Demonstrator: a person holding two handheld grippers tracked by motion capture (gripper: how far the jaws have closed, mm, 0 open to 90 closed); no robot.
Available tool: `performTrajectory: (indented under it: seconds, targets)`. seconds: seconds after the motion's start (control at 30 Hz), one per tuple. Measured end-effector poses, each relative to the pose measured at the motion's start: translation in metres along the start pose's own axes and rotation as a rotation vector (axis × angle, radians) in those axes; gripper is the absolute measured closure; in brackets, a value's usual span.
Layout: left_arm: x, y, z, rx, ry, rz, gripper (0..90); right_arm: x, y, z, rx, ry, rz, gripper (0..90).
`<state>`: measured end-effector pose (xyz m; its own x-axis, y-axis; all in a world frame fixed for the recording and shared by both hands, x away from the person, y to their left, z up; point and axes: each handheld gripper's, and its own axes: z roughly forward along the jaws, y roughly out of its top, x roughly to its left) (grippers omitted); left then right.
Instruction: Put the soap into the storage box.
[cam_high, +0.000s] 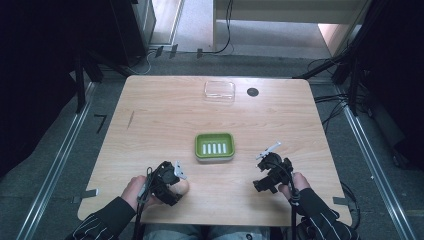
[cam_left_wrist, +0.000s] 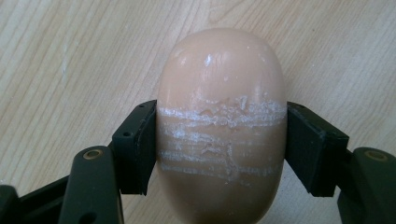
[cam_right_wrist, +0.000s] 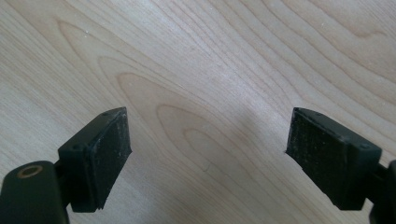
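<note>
A smooth peach oval bar of soap (cam_left_wrist: 222, 70), scored with white scratch lines, lies on the wooden table (cam_left_wrist: 70, 56). My left gripper (cam_left_wrist: 222, 121) is shut on it, with a black pad pressed against each long side. In the high view the left gripper (cam_high: 170, 182) is near the table's front left, and the soap (cam_high: 183, 187) peeks out beside it. A green soap dish (cam_high: 198, 147) with white ribs inside sits at the table's centre. My right gripper (cam_high: 265, 177) hovers at the front right, and its pads (cam_right_wrist: 112, 149) stand wide apart over bare wood, open.
A clear plastic lid or tray (cam_high: 219, 91) rests near the far edge, with a small black disc (cam_high: 252, 92) to its right. Cables and dark stands surround the table on the floor. Both forearms in striped sleeves enter from the front edge.
</note>
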<state>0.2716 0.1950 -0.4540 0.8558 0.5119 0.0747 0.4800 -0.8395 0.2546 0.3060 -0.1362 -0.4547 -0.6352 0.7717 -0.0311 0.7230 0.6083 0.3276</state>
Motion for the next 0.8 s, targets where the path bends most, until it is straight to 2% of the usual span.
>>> performTrajectory:
  seconds: [0.63,0.8]
  targets:
    - [0.0,0.003,-0.01,-0.022,-0.006,-0.003,33.6,0.0,0.0,0.0,0.0,-0.001,0.0,14.1]
    - [0.001,0.004,-0.014,-0.037,0.004,-0.005,33.5,0.001,0.001,0.001,0.006,-0.005,0.003,14.1]
